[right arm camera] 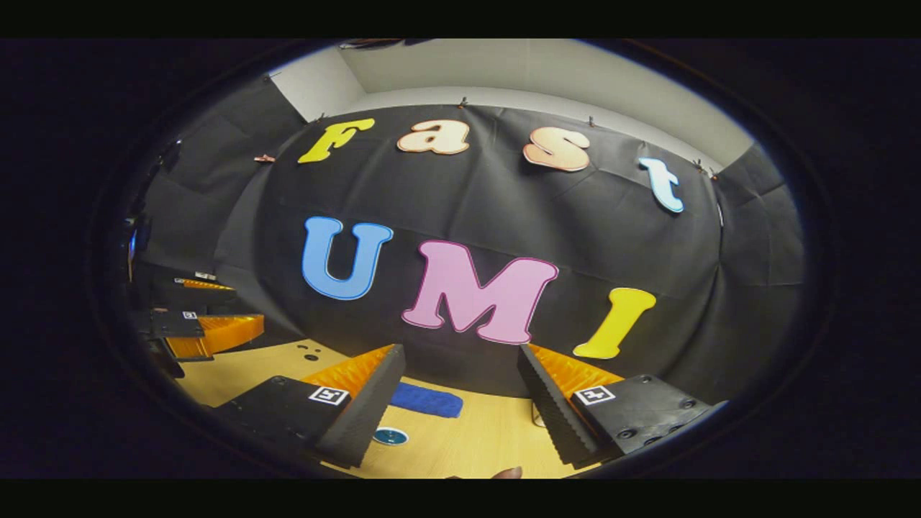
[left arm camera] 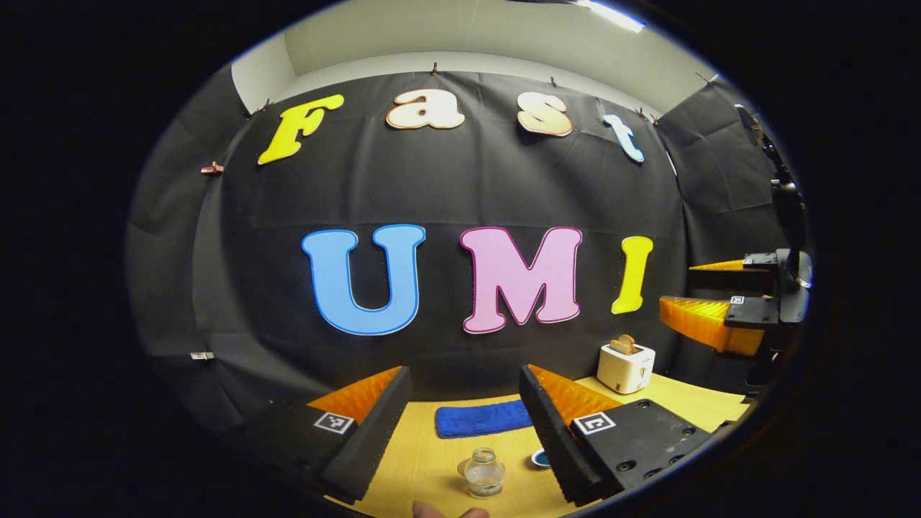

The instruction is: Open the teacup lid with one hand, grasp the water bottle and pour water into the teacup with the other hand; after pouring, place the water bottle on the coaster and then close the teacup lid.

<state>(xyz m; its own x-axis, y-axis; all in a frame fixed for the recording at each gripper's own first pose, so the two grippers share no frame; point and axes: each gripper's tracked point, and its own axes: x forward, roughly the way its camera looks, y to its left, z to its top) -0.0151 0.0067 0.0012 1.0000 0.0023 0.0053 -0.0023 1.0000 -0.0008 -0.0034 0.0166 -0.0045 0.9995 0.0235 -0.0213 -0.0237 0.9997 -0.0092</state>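
Dim booth, bright ceiling strip light (left arm camera: 610, 14) overhead, strong fisheye bending at edges, right gripper view softer.

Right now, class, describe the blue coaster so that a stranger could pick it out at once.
Start at the wooden table below the black cloth wall. In front of the folded blue towel stands a small clear glass jar; the coaster lies flat just right of it. Alone among them, it is a thin blue disc.

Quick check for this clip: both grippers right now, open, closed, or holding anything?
Left gripper: open, holding nothing, above the yellow wooden table.
Right gripper: open, holding nothing.
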